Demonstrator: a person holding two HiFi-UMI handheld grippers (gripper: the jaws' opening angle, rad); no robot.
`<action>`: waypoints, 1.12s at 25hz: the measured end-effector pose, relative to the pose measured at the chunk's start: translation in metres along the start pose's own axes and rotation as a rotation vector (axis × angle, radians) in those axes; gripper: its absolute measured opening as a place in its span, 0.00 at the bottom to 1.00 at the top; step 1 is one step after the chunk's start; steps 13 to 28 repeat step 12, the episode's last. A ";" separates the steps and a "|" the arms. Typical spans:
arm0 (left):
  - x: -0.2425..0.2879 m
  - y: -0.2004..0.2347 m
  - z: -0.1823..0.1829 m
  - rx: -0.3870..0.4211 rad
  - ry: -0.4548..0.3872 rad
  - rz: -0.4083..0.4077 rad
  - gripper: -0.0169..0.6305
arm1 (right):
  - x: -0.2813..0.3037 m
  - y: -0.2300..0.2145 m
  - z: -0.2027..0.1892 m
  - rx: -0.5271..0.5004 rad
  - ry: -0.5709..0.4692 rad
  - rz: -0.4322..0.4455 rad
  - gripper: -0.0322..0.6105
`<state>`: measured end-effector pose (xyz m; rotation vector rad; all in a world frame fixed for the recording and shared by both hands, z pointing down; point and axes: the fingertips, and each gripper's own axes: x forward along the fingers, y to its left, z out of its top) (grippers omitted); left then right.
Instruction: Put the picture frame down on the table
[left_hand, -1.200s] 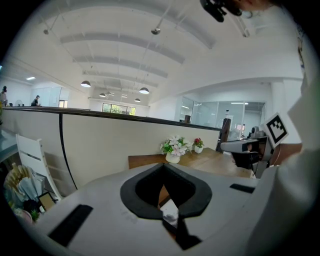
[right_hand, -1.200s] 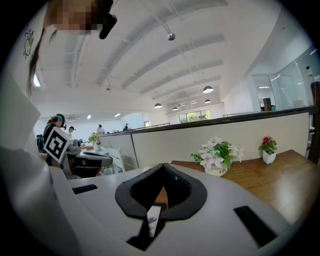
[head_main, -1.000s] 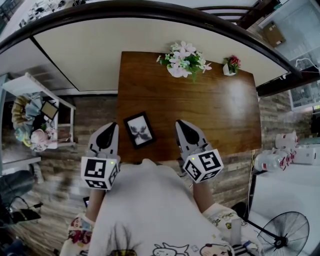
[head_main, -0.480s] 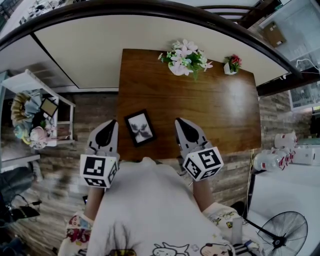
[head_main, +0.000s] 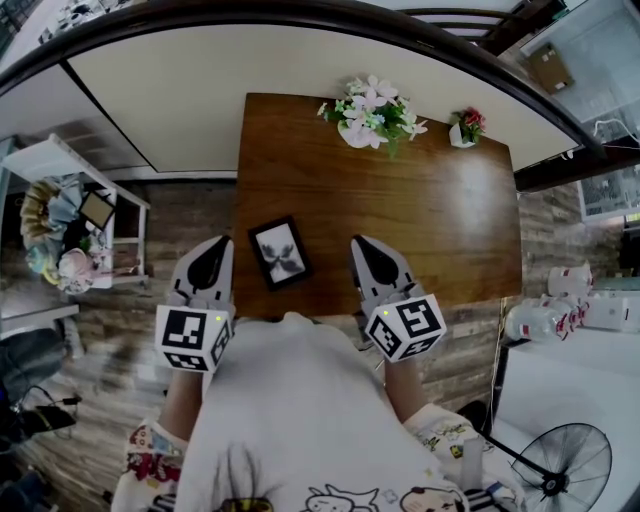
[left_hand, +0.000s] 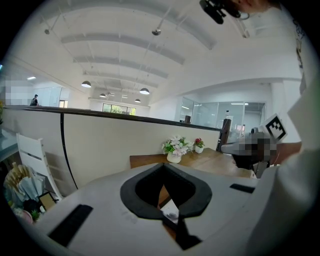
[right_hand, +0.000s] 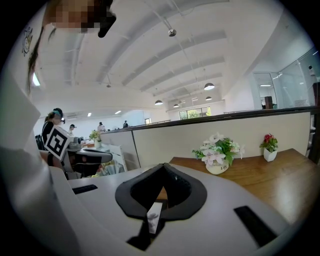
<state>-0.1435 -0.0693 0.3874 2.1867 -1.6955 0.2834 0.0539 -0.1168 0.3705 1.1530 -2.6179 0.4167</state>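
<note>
We stand in an open-plan office: a low partition (left_hand: 110, 145), pendant lamps (left_hand: 144, 91), glass-walled rooms (left_hand: 240, 115) and distant people (right_hand: 52, 120) surround our wooden table (head_main: 400, 200)

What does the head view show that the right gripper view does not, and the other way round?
Only the head view: the whole picture frame, lying near the table's front edge, and a floor fan. Only the right gripper view: ceiling lamps and people in the background. Both: the wooden table, with the white flowers and the small red flower pot at its far edge.
</note>
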 end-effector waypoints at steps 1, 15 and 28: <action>0.000 0.001 0.000 -0.001 -0.001 0.002 0.03 | 0.000 -0.001 0.000 0.001 0.001 -0.001 0.05; 0.007 0.003 0.001 0.041 0.008 -0.014 0.03 | 0.002 -0.006 -0.003 -0.005 0.006 -0.001 0.05; 0.007 0.003 0.001 0.041 0.008 -0.014 0.03 | 0.002 -0.006 -0.003 -0.005 0.006 -0.001 0.05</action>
